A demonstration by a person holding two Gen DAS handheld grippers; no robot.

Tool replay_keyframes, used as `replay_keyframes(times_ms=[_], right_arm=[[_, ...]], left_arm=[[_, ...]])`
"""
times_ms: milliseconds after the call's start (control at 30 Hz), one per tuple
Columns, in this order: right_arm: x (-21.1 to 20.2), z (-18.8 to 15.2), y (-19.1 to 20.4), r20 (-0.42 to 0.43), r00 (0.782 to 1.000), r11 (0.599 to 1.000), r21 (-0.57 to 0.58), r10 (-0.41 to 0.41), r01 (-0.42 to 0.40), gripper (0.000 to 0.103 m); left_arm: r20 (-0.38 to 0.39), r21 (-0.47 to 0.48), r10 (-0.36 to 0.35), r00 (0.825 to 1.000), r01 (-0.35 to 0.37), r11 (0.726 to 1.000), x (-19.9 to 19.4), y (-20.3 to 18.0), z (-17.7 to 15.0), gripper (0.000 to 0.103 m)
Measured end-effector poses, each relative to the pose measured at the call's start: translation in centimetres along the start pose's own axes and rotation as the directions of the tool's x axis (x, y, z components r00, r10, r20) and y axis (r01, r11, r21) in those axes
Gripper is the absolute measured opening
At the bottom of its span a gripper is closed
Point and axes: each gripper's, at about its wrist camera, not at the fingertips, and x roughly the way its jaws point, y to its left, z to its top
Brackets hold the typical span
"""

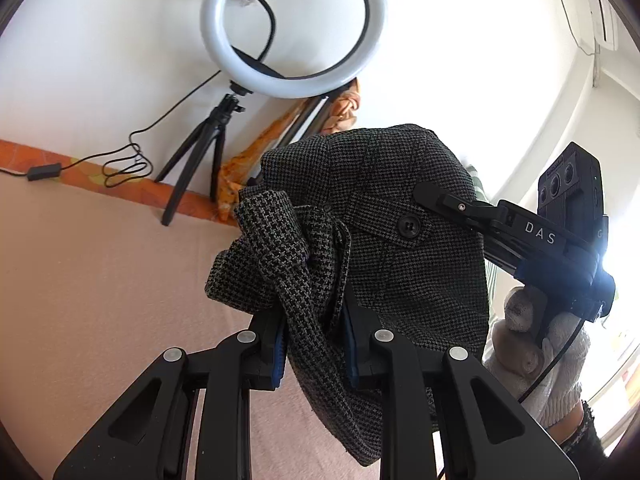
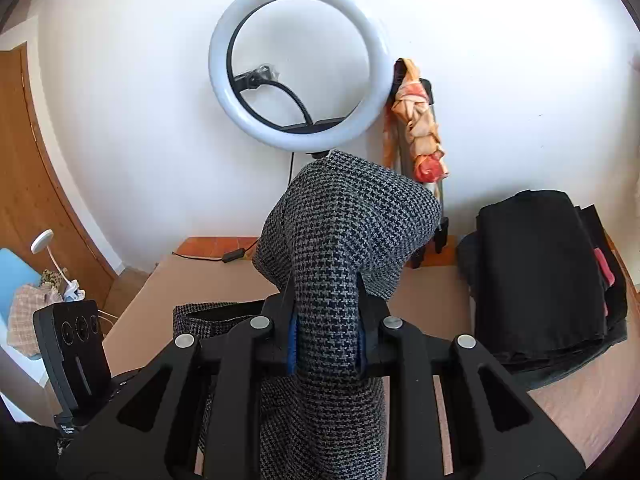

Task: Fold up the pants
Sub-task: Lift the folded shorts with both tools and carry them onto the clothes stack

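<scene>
Nearest each lens, black fingers close on bunched houndstooth cloth. Pants (image 1: 400,216): lifted clear of the desk (image 1: 100,280), hanging between the two grippers, so that the fabric can drop straight under its own weight before being laid down for a fold; a buttoned pocket flap faces the left camera, which suggests the seat and waist end is uppermost. Desk, pale pink surface with an orange band at its far edge, lies below and carries no part of the lifted section in the left view; in the right view a further stretch of the same cloth trails low beside the other gripper. Black stack (image 2: 544,276): folded garments set at the desk's right, apart from the working area, probably finished pieces. Ring light (image 1: 294,26): on a tripod against the wall, facing the work. Left gripper (image 1: 316,332): fingers clamped on a twisted wad of the pants. Right gripper (image 2: 328,336): fingers clamped on a thick roll of the same garment; in the left view it reaches in from the right, held by a gloved hand (image 1: 532,344). Judgement: early stage, garment still being spread.
</scene>
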Motion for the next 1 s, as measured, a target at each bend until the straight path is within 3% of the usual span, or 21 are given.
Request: replay_keyframes(times_ms=[300,633,867,1000], right_arm=[[-2.2,4.6,-9.2,0.02,1.0,1.0,0.013,-0.011,0.011,0.022],[-0.6,9.4,-19.7,0.061,0.998,1.0,0.009,0.029,-0.03,0.022],[4.1,9.5,-27.3,-0.016,0.999,0.999,0.013,0.049,-0.049,0.022],[6.5,7.9,-32.2,-0.062,0.997,0.995,0.099,0.036,-0.03,0.023]], left_arm=[[0.032,0.029,-0.083,0.996,0.082,0.996,5.8,-5.8,1.7,0.021],[0.085,0.095,-0.103,0.991,0.094,0.991,14.0,-10.3,3.5,0.021],[0.047,0.085,-0.07,0.996,0.066,0.994,21.0,-10.2,1.6,0.02],[0.013,0.062,-0.065,0.998,0.064,0.996,22.8,-9.6,-0.6,0.02]])
